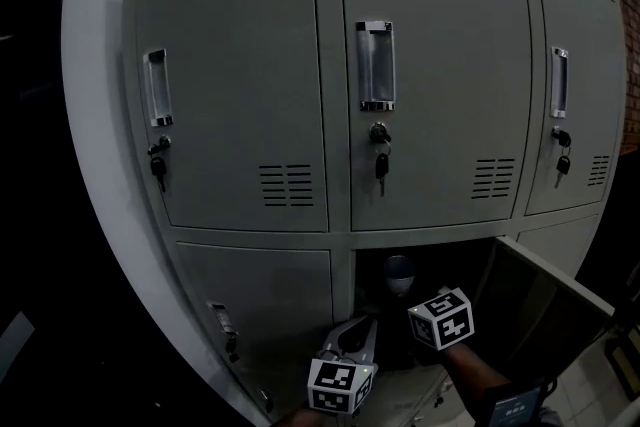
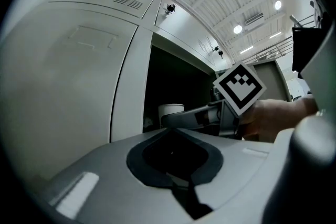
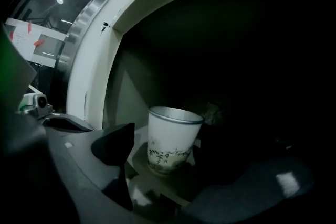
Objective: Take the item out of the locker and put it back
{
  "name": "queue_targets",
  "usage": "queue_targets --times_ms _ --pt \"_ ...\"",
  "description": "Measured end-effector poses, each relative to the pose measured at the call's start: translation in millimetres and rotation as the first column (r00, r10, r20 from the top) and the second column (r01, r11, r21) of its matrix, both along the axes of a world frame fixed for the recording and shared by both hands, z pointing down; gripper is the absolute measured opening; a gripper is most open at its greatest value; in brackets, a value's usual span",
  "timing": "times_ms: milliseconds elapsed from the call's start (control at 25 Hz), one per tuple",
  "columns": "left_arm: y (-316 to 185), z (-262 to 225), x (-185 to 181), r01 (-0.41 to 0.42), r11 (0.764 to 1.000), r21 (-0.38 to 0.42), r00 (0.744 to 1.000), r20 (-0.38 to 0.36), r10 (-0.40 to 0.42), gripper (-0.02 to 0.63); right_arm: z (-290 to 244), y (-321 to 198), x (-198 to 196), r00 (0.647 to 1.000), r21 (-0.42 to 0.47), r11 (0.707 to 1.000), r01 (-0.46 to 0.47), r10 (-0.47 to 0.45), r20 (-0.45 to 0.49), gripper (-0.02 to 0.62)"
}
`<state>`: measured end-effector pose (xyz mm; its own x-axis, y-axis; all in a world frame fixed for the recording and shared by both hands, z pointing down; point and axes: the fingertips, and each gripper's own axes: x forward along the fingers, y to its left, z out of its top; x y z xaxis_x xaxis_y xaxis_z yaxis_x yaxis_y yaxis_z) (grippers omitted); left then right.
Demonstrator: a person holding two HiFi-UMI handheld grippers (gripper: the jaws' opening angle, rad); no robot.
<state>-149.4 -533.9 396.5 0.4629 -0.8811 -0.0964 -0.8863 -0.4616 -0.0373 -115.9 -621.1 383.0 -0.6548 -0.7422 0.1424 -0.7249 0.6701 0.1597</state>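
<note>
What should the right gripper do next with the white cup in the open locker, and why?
Probably ease the right gripper slightly further in, then close it gently. The white ceramic cup with a dark leaf pattern stands upright inside the open grey metal locker, between the wide-open jaws. A gap shows beside the nearer pad, so it does not look gripped yet.

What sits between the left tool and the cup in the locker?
The right tool: in the left gripper view it reaches into the open compartment, crossing in front of the white cup.
</note>
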Motion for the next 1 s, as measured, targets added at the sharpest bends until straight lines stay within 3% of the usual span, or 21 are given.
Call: queue_targets --times_ms 160,280,680,1000 --pt "0 -2 -2 -0.006 1.000 0.005 1.000 -0.002 0.006 0.002 3 -10 -5 1.000 -0.016 1.000 -0.007 0.006 -0.026 0.377" --pt "1 -2 -3 -0.009 1.000 0.009 1.000 -0.001 0.009 0.002 7 -13 -6 0.999 -0.021 1.000 -0.019 0.018 -0.044 0.313" --pt "6 -8 -3 0.029 0.999 0.045 0.998 0.054 -0.032 0.000 -5 10 9 1.000 0.014 1.000 -0.015 0.015 0.000 0.307" --pt "29 -10 7 0.056 0.998 0.035 0.997 0.049 -0.058 0.000 -6 55 34 1.000 0.030 1.000 0.004 -0.005 0.019 0.308"
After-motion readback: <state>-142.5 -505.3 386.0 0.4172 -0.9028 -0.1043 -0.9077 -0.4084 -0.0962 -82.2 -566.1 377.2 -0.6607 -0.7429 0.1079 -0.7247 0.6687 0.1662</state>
